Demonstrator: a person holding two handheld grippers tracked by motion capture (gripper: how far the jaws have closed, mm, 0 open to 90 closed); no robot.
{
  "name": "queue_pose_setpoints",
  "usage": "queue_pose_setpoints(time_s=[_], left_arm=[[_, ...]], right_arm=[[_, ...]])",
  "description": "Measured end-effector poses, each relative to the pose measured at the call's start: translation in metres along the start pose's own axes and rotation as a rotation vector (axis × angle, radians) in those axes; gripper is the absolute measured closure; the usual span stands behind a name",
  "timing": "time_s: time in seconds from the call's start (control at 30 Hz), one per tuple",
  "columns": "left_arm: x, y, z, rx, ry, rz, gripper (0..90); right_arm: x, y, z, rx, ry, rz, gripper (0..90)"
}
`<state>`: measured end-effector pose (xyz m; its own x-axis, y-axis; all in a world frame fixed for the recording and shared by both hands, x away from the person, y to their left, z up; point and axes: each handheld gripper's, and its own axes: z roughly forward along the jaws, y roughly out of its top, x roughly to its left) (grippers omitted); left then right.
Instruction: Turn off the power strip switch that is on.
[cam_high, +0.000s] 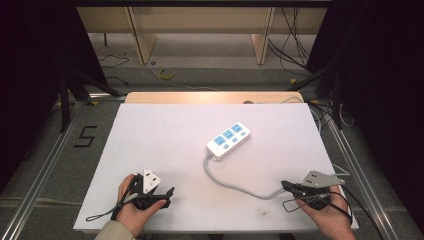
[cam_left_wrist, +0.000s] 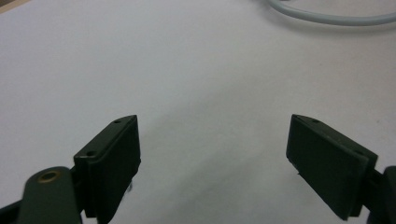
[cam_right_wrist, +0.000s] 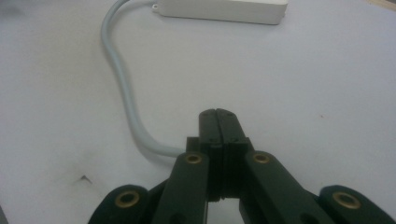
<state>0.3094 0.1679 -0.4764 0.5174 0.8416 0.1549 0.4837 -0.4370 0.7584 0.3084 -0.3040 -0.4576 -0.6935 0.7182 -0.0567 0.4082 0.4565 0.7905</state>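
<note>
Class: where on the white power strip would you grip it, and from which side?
Grip the power strip across its narrow width at mid-length, coming from above. It lies flat, long and slim; its cable leaves the near end, so avoid that end.

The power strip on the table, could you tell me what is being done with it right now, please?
Nobody is touching the white power strip itself; it lies near the middle of the white table with its grey cable curving toward the person's right. The right gripper has its jaws pressed together beside the cable's near end; whether it pinches the cable cannot be told. The left gripper rests near the front edge, jaws wide apart, holding nothing.
</note>
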Motion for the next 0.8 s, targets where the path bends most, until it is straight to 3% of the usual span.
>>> queue_pose_setpoints(time_s=[0.8], left_arm=[[-0.003, 0.001, 0.002, 0.001, -0.008, 0.008, 17.3]], right_arm=[[0.001, 0.017, 0.013, 0.026, 0.008, -0.027, 90.0]])
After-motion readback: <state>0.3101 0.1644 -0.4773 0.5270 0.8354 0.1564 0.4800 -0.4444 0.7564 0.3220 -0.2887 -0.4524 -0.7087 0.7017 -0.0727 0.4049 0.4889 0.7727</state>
